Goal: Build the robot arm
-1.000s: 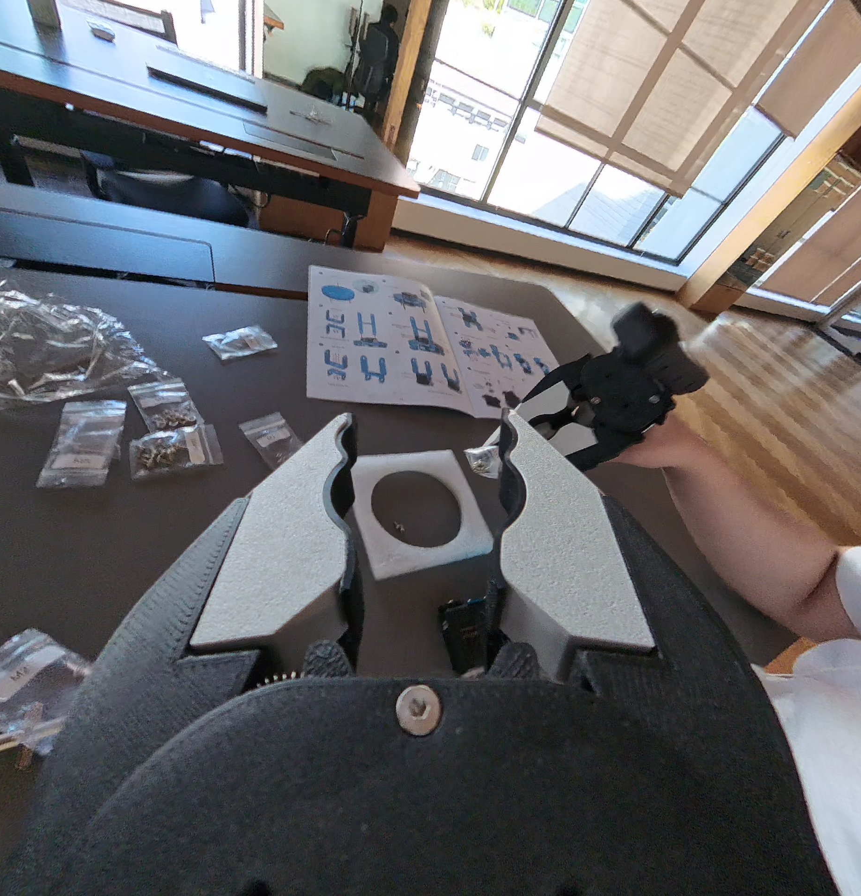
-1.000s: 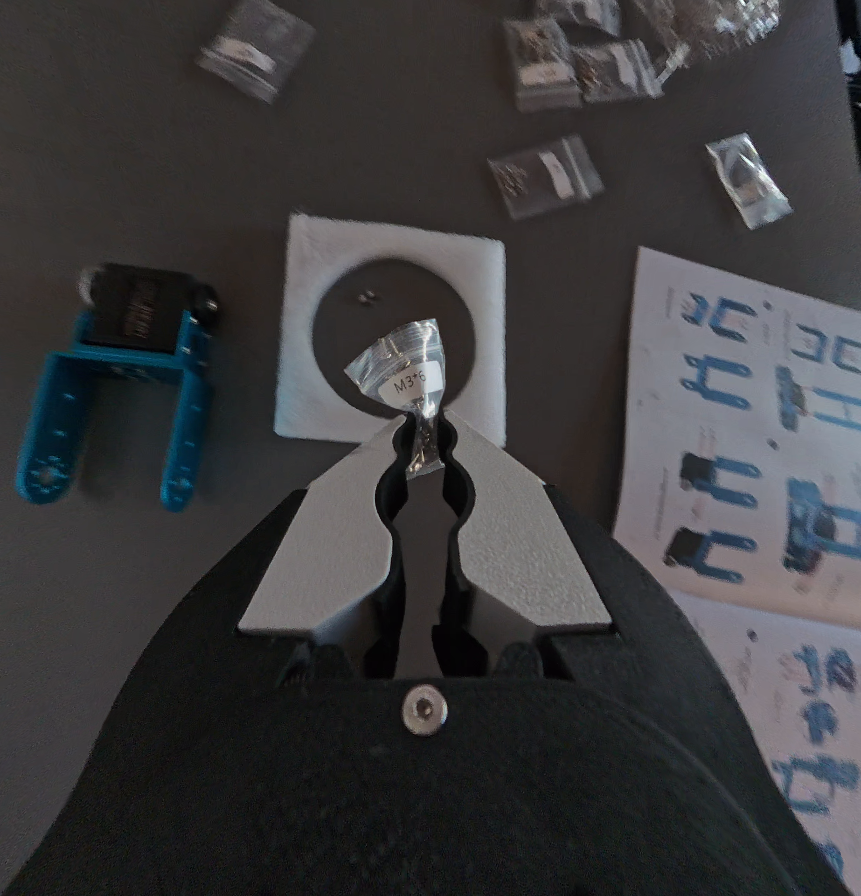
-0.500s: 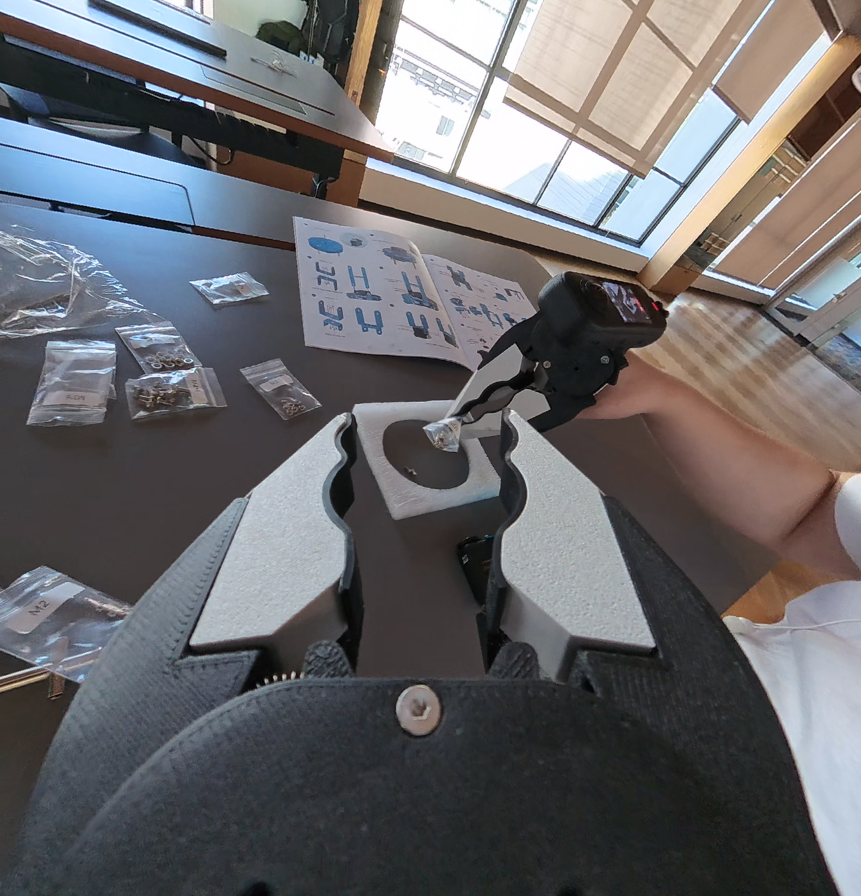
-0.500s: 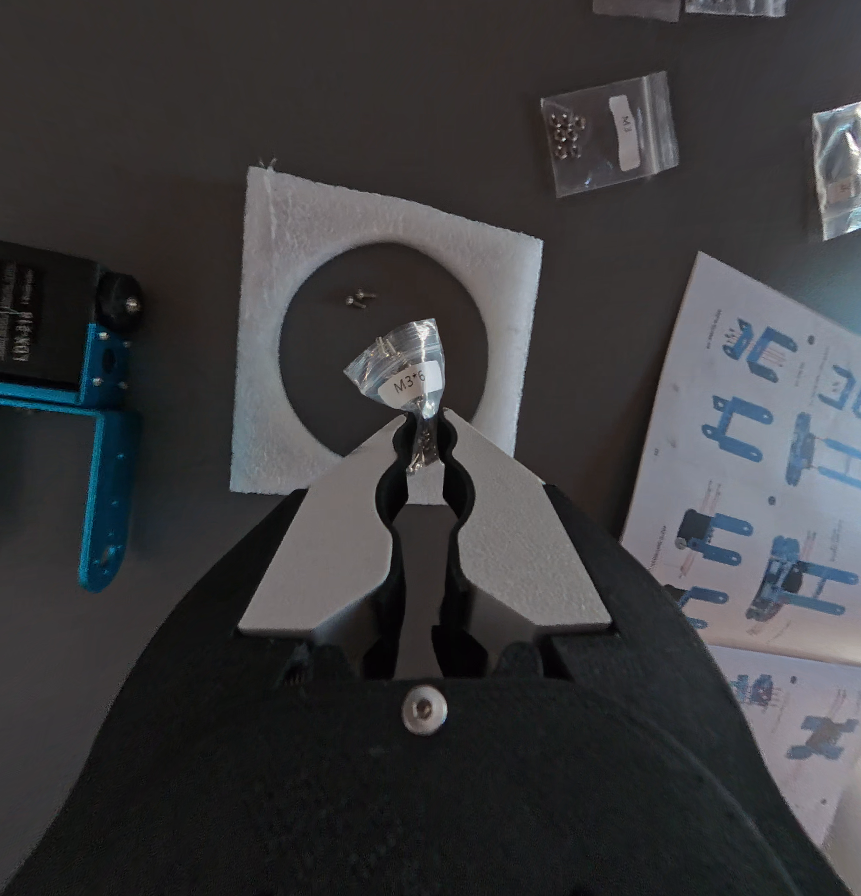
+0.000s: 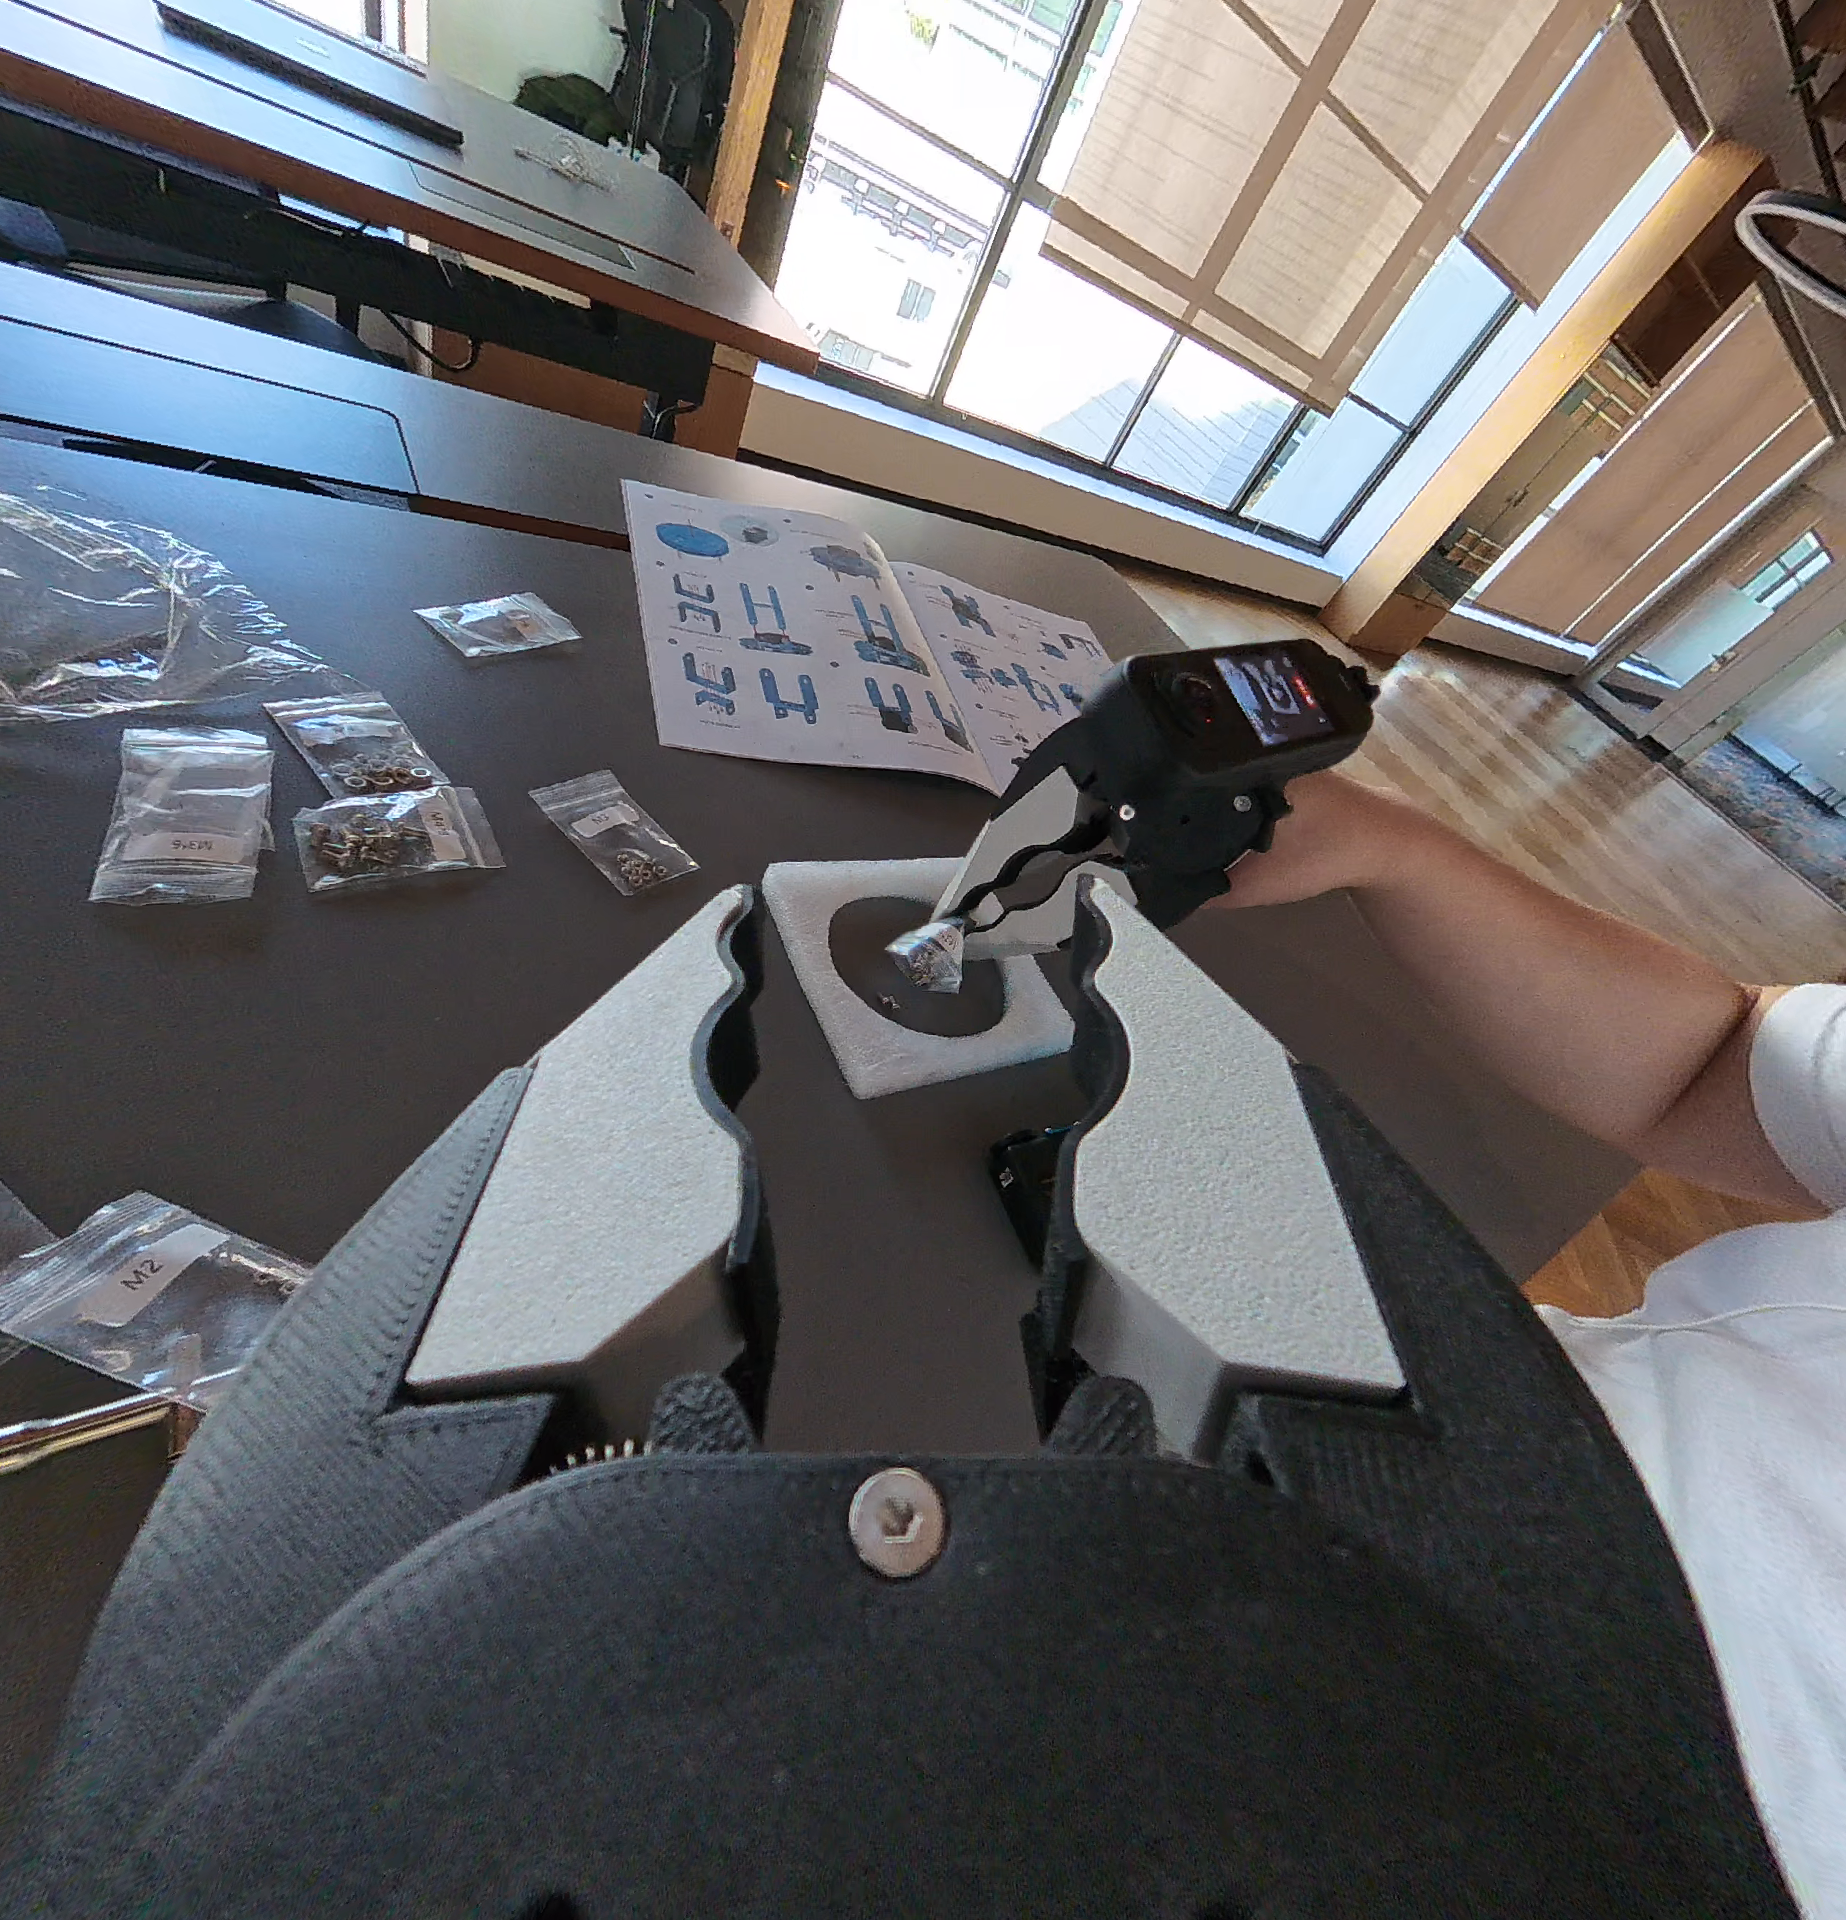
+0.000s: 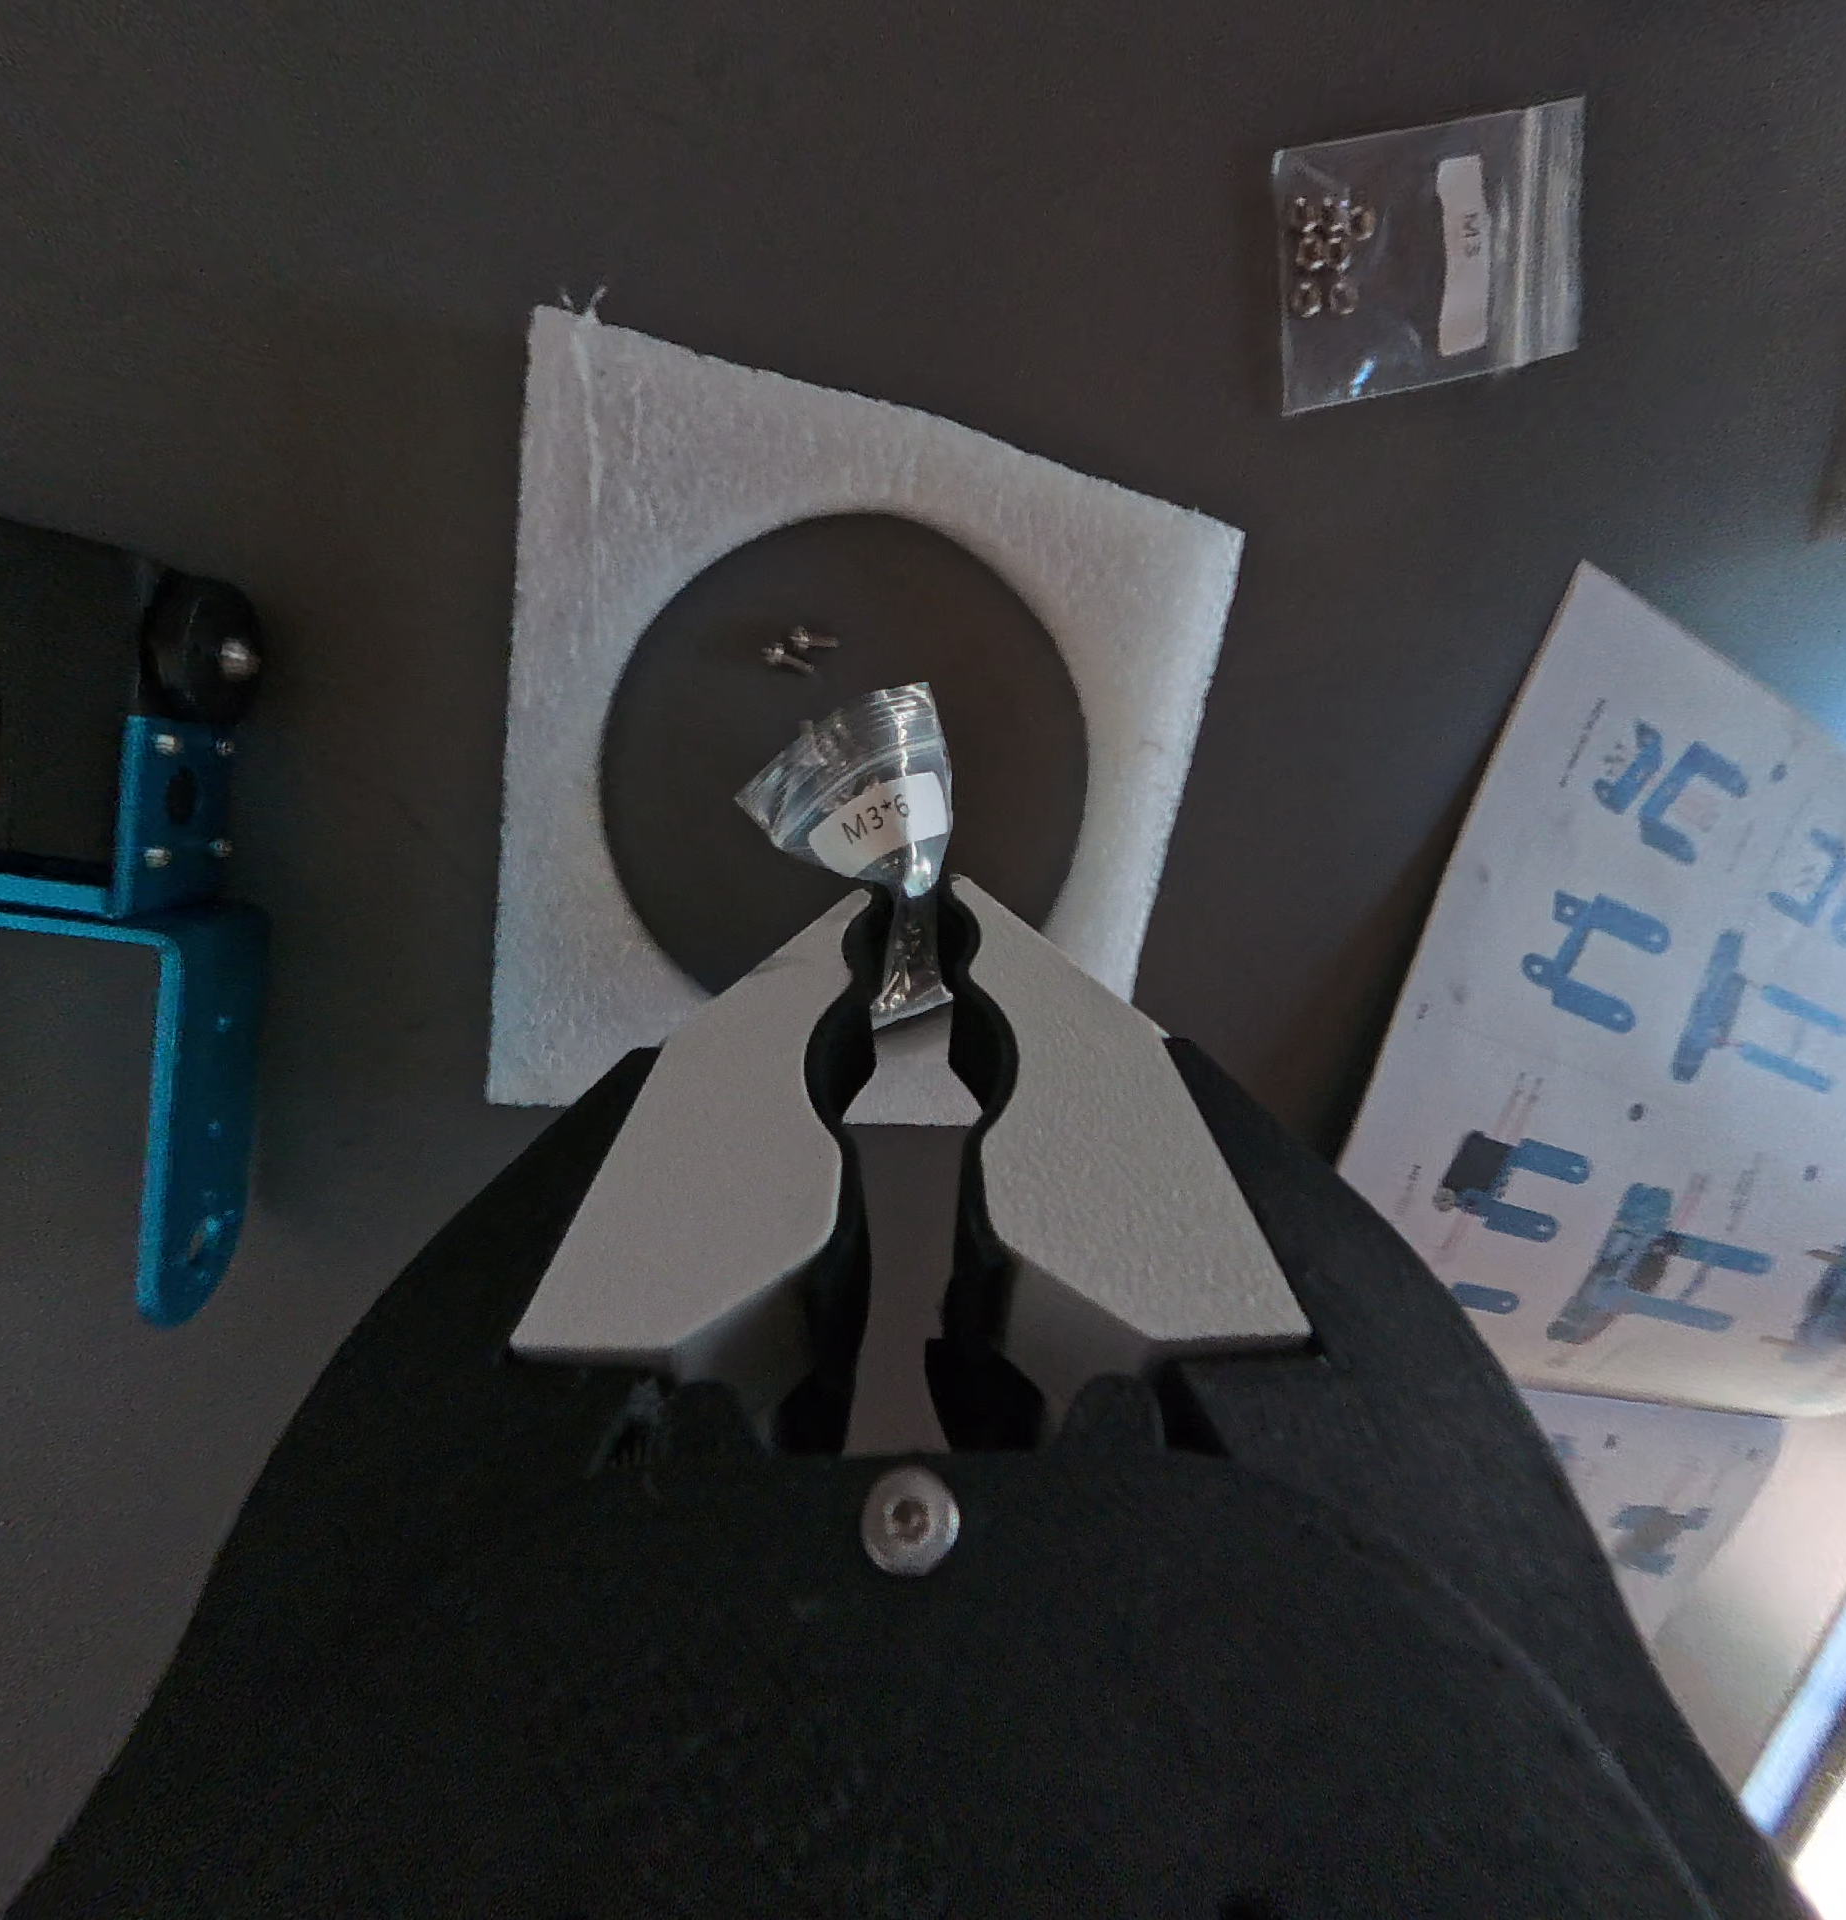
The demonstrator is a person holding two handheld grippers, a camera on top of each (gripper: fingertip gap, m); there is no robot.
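Note:
My right gripper (image 6: 911, 885) is shut on a small clear zip bag of screws (image 6: 865, 781) and holds it, mouth down, just above the round hole of a white foam square (image 6: 628, 436). Two loose screws (image 6: 799, 649) lie on the table inside that hole. In the left wrist view the right gripper (image 5: 966, 925), the bag (image 5: 927, 954) and the foam square (image 5: 877, 1060) show ahead. My left gripper (image 5: 914, 909) is open and empty, hovering above the table short of the foam.
A blue bracket with a black servo (image 6: 119, 790) lies left of the foam. An open instruction booklet (image 5: 825, 644) lies beyond it. Several small parts bags (image 5: 379, 821) and a crumpled plastic bag (image 5: 88, 613) lie on the dark table (image 5: 275, 1039). A labelled bag (image 5: 140, 1278) and a metal tool (image 5: 77, 1429) lie near left. My hands' fingertips stand some 25 centimeters from each other.
My right gripper has carried the bag down and in over the foam's hole. A second loose screw now lies in the hole beside the first. My left gripper has drawn back slightly.

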